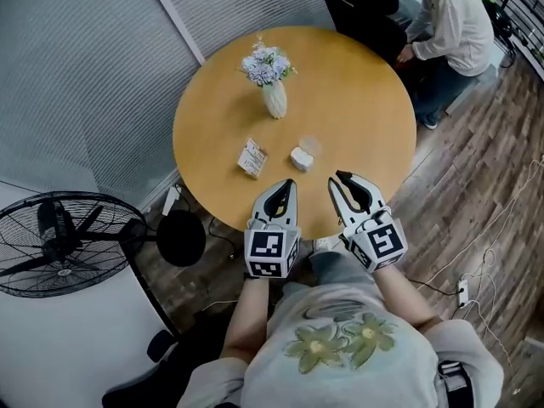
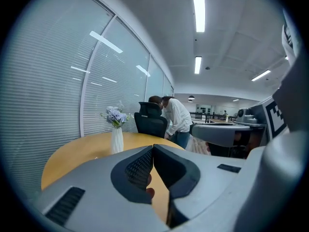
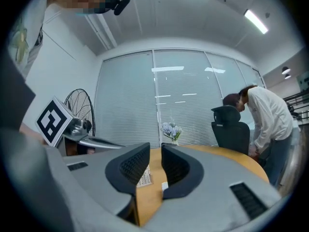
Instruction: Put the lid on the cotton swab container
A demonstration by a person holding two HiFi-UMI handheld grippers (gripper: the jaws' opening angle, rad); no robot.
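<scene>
On the round wooden table [image 1: 357, 100] sits a small white cotton swab container [image 1: 301, 158]. A clear lid [image 1: 311, 146] seems to lie just behind it, touching or nearly so. My left gripper [image 1: 291, 183] hovers over the table's near edge, just short of the container, jaws shut with nothing between them [image 2: 153, 146]. To its right, my right gripper [image 1: 342, 178] is at the same edge, and its jaws stand a little apart and empty [image 3: 155, 146]. Through that gap I see the tabletop and a printed card [image 3: 144, 178].
A white vase of pale flowers [image 1: 274, 92] stands mid-table, and the small printed card [image 1: 252, 157] is left of the container. A person [image 1: 455, 24] bends by a black chair [image 1: 361, 11] at the far right. A floor fan [image 1: 68, 240], a black stool [image 1: 181, 238] and floor cables [image 1: 476, 270] surround the table.
</scene>
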